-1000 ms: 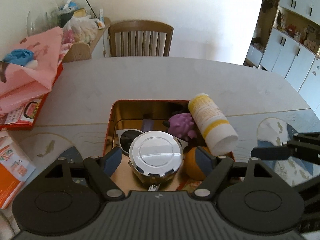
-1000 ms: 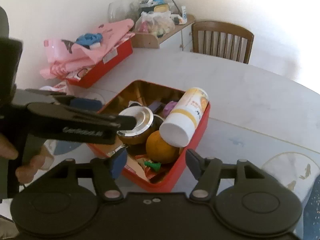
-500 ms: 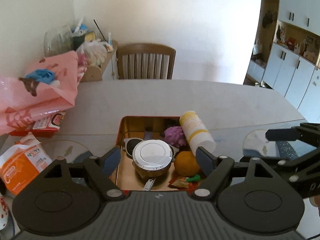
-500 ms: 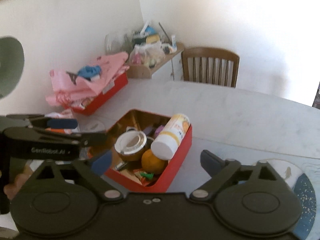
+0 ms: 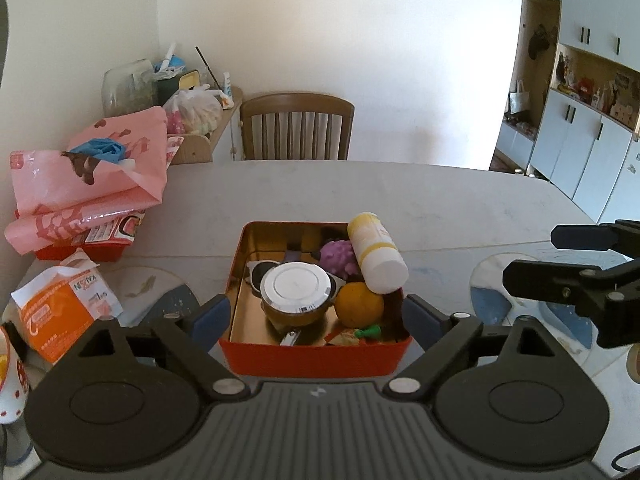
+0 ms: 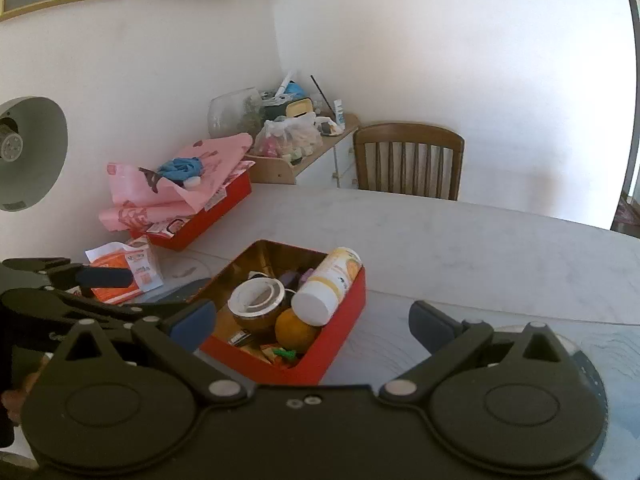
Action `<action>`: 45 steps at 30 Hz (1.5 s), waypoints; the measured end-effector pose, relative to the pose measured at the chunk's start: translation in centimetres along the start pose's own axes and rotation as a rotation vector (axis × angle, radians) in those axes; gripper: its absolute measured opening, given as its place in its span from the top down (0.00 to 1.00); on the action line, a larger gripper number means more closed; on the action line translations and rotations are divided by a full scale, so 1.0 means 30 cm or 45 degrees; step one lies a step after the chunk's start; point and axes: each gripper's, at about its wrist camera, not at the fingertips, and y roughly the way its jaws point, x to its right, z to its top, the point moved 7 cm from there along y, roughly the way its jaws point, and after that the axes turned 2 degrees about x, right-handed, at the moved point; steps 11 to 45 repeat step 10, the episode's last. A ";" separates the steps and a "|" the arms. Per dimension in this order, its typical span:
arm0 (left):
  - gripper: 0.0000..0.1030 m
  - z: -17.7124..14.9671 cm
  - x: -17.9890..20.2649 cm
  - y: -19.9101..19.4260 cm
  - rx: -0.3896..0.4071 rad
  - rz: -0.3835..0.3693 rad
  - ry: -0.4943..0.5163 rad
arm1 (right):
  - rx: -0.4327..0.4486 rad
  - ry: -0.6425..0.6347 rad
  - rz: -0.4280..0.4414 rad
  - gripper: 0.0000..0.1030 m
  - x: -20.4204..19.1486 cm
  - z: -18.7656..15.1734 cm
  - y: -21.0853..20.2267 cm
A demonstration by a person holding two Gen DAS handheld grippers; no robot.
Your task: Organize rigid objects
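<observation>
A red tin box [image 5: 312, 354] [image 6: 346, 322] with a gold inside stands on the grey table. It holds a round tin with a silver lid [image 5: 296, 290] [image 6: 256, 300], an orange [image 5: 358, 309] [image 6: 295, 330], a white and yellow bottle [image 5: 376, 252] [image 6: 328, 288] leaning on the right rim, a purple spiky ball [image 5: 340, 258], sunglasses and small bits. My left gripper [image 5: 316, 320] is open and empty, held back above the box's near edge. My right gripper [image 6: 312, 320] is open and empty, to the right of the box; it also shows in the left wrist view [image 5: 568, 264].
At the left lie a red box under pink paper [image 5: 92, 188] [image 6: 180, 196] and an orange packet [image 5: 60, 312] [image 6: 124, 276]. A wooden chair [image 5: 296, 128] [image 6: 408, 160] stands at the far side. A cluttered shelf [image 5: 192, 120] is in the corner. Cabinets [image 5: 580, 120] line the right wall.
Both grippers have pulled back and up from the box, which now looks smaller and farther. Both stay open and empty. The box's contents have not moved.
</observation>
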 end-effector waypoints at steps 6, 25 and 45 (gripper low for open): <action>0.09 -0.013 0.022 -0.012 -0.003 0.002 -0.007 | -0.005 0.017 0.000 0.00 0.021 -0.017 -0.016; 0.09 -0.014 0.029 -0.013 -0.006 0.010 -0.030 | -0.009 0.021 -0.004 0.00 0.032 -0.027 -0.024; 0.09 -0.014 0.029 -0.013 -0.006 0.010 -0.030 | -0.009 0.021 -0.004 0.00 0.032 -0.027 -0.024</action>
